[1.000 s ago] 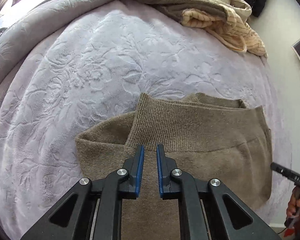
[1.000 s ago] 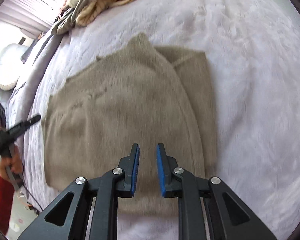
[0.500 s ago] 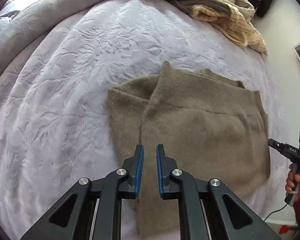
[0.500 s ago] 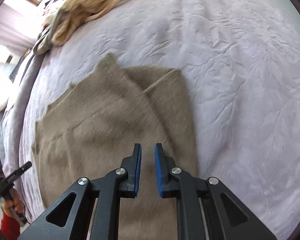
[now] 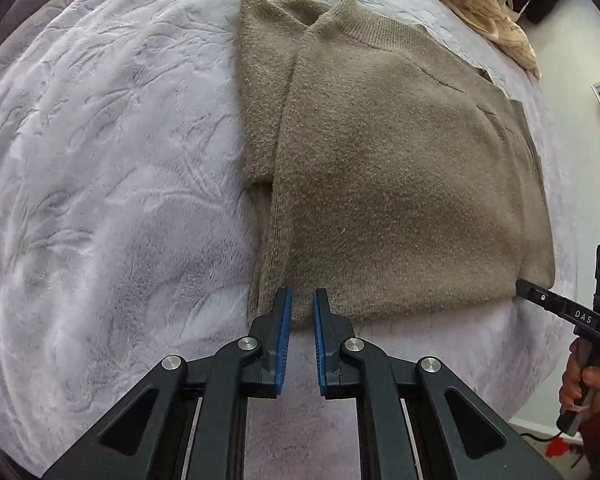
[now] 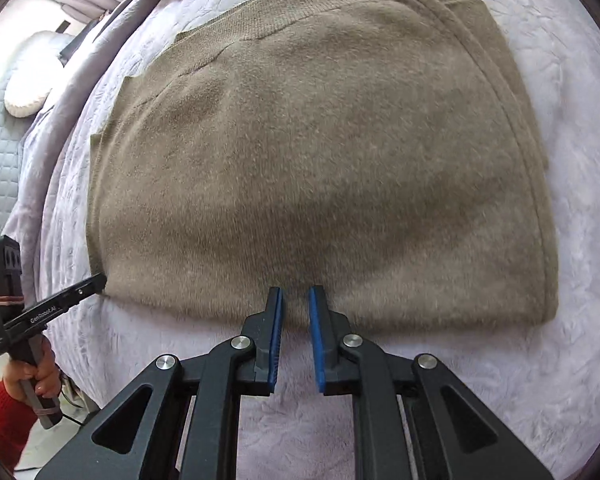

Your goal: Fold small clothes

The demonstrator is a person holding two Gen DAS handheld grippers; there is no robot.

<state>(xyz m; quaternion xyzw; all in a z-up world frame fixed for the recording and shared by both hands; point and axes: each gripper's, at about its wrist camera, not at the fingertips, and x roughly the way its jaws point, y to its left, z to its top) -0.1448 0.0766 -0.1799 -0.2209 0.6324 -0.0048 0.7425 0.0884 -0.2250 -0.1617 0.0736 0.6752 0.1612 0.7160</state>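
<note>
sweater [image 5: 400, 168] lies flat on the lilac bedspread [image 5: 100, 200], sides already folded in, both claws at its near hem.

nearest the hem, the left gripper [image 5: 300, 300] hangs over the sweater's near left corner and the right gripper [image 6: 296, 300] over the middle of the same hem; each claw is nearly closed, with only a thin gap between the blue pads and nothing held. the knit looks soft, thick and light, likely to sag and drag on the plush bedspread, so the doubled hem corners seem the best place to pinch before lifting it towards the collar. beyond the sweater's ribbed collar [image 5: 364, 20], at the far edge of the bed, lies a heap of other clothes [image 5: 480, 4].
</note>
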